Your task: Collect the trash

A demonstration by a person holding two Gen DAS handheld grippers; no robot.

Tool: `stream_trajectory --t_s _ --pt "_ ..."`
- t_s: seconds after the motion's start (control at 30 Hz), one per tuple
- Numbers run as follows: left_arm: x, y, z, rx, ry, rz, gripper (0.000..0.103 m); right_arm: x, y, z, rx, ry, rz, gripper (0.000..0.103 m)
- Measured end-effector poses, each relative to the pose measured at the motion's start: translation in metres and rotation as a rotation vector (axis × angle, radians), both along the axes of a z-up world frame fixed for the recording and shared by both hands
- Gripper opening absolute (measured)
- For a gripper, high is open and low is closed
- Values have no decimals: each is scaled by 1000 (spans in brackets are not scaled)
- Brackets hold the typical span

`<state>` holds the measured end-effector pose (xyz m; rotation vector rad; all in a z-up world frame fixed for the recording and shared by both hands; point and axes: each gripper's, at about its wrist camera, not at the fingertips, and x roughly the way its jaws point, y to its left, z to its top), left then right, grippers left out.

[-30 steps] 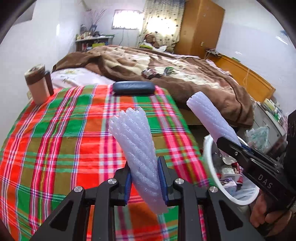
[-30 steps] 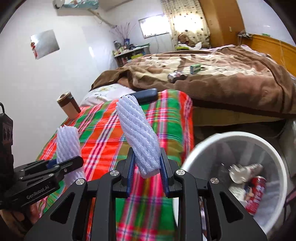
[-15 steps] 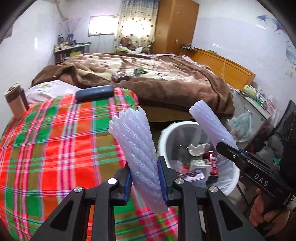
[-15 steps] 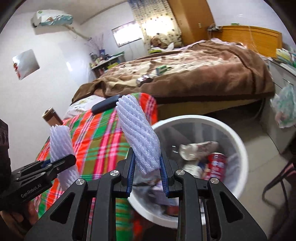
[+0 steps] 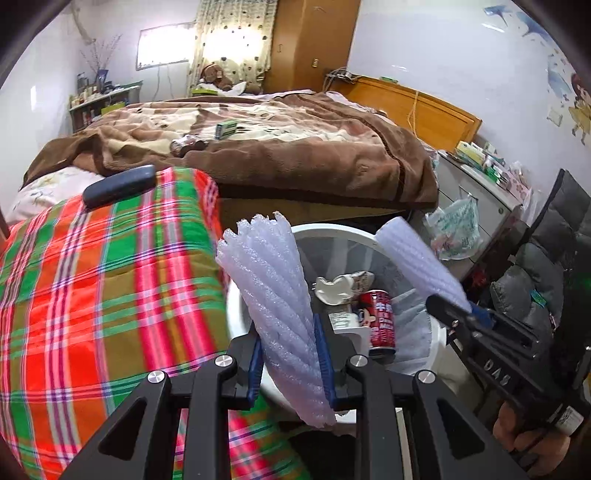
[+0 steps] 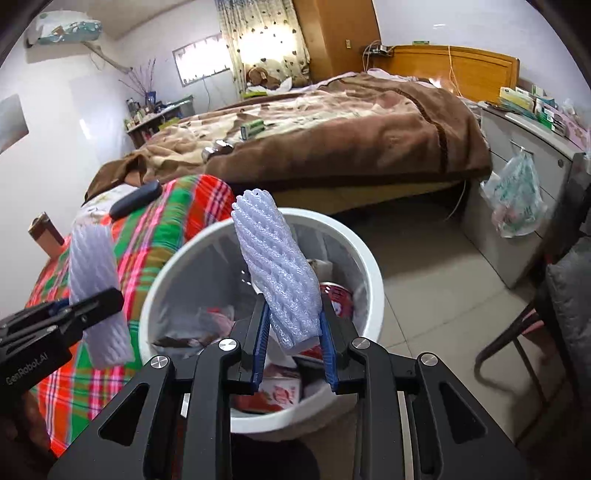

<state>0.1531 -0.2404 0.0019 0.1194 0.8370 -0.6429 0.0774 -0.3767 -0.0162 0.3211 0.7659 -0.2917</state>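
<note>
The left gripper (image 5: 290, 354) clamps one foam net (image 5: 275, 295), and the right gripper (image 6: 293, 332) clamps another net (image 6: 277, 273). Both hang above the white bin (image 6: 369, 258), which already contains a can (image 5: 382, 323) and wrappers. Only the drop is left, I think.

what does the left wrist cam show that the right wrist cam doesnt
Only the left wrist view: cartoon wall stickers and the person's hand gripping the right gripper.

Only the right wrist view: the air conditioner, the brown cup and bare floor tiles.

Both: the white trash bin, each gripper's foam sleeve, plaid blanket, bed.
</note>
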Motion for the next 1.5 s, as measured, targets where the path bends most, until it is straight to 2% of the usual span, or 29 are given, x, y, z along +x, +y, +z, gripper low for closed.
stream_trajectory --t_s 0.17,0.23,0.27,0.33,0.4,0.63,0.97,1.03,1.27,1.4,1.5 --pt "-3 -12 -6 9 17 -15 27 -1 -3 -8 -10 45 -3 29" --pt "-4 -15 -9 14 28 -24 31 -3 -4 -10 -10 59 4 33" --pt "-5 -15 -10 13 34 -24 33 -4 -5 -11 -10 65 9 35" --pt "-7 -15 -12 35 24 -10 44 -7 -4 -12 -19 69 8 49" --pt "-8 -13 -11 34 18 -1 47 -9 -4 -11 -31 66 5 53" --pt "-13 1 -10 29 12 41 48 -16 -4 -6 -21 45 -9 53" --pt "-40 28 1 24 -95 110 52 -40 18 3 -32 -63 -2 53" --pt "-48 35 1 28 -106 125 57 -47 25 5 -45 -83 2 53" --pt "-78 54 7 34 -177 163 57 -58 49 11 -71 -127 43 53" --pt "-88 67 5 9 -167 172 59 -66 59 13 -75 -148 54 53" --pt "-96 76 4 24 -181 200 59 -70 63 15 -78 -164 49 53"
